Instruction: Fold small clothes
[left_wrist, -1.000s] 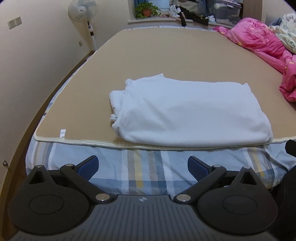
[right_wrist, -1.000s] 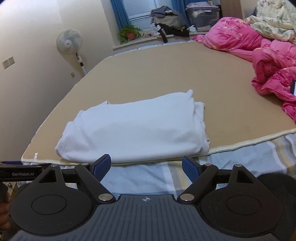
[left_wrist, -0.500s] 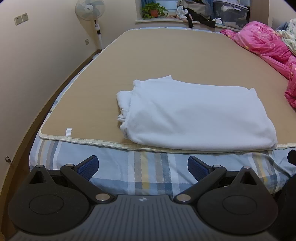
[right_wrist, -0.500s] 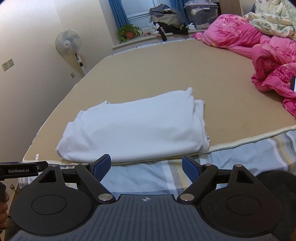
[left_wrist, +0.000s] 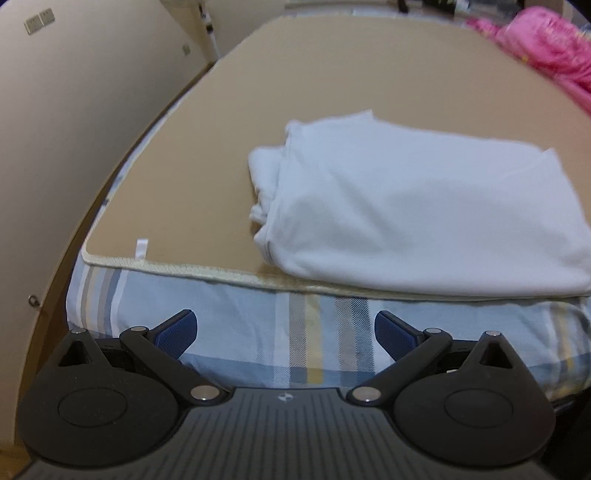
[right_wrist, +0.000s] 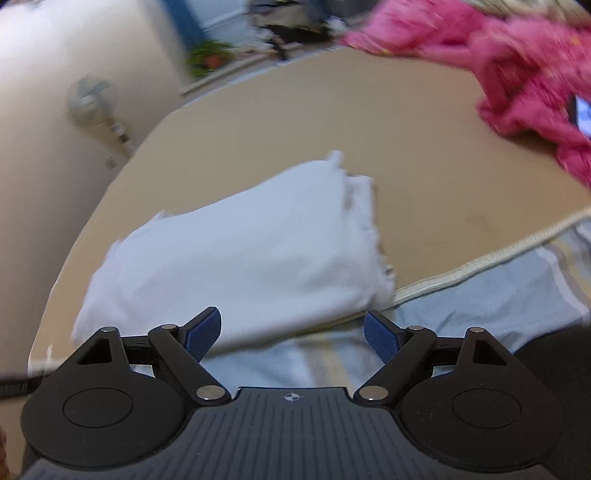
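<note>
White garment (left_wrist: 424, 206) folded, lying on tan mat (left_wrist: 295, 92) at mat's near edge; checked sheet (left_wrist: 314, 332) below mat edge; left gripper (left_wrist: 286, 334) fingers spread apart, empty, over sheet, garment ahead and to right, not touching; right gripper (right_wrist: 291, 332) fingers apart, empty, garment's near edge just beyond left pad (right_wrist: 203, 332); pink quilt (right_wrist: 517, 66) far right; right view blurred.

Cream wall (left_wrist: 74, 122) fills frame left, w/ switch plate (left_wrist: 38, 20) upper left. Tan mat (left_wrist: 332, 81) covers bed centre; plaid sheet (left_wrist: 314, 332) below. Pink duvet (right_wrist: 517, 66) upper right; fan (right_wrist: 92, 101) & plant (right_wrist: 210, 55) upper left, blurred.
</note>
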